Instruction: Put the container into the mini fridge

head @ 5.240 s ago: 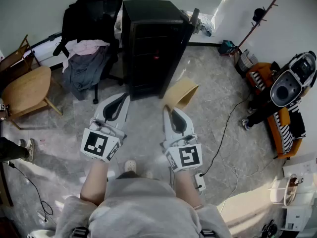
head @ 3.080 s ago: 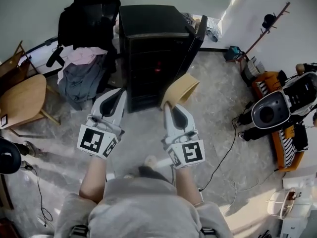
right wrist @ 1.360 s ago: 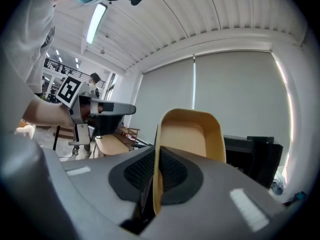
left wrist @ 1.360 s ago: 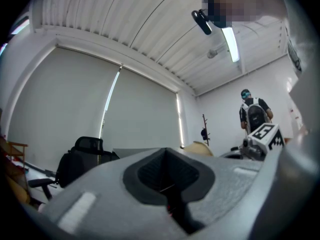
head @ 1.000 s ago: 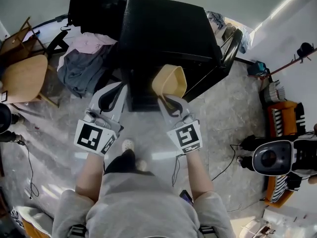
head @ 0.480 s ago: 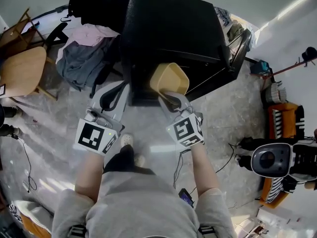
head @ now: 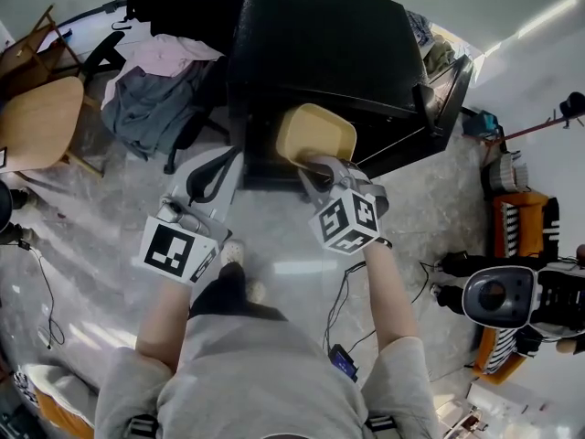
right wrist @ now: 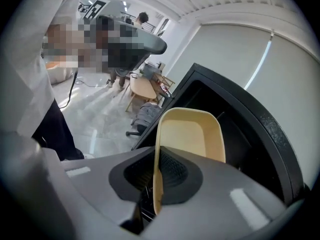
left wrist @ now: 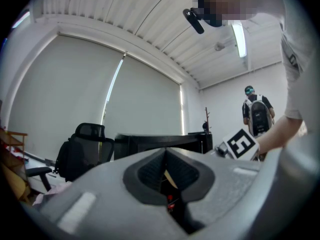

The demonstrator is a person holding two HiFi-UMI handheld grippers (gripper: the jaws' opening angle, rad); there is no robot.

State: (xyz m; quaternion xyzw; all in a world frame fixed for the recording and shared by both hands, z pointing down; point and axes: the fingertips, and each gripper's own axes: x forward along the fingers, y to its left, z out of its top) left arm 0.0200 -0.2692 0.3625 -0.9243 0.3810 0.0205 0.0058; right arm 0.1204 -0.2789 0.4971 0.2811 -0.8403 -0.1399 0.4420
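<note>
Beige plastic rectangular container [head: 315, 133] at open front edge of black mini fridge [head: 320, 44], head view. Left gripper view: left gripper [left wrist: 165, 156] jaws together, empty. Right gripper view: right gripper [right wrist: 157, 176] clamps container's near rim; fridge cavity open beyond

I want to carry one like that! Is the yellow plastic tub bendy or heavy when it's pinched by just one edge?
Probably stiff: the pale yellow plastic tub holds its shape though the right gripper clamps only one thin wall. Likely light, since it looks empty and hangs out unsupported. It might swivel in so small a grip.
</note>
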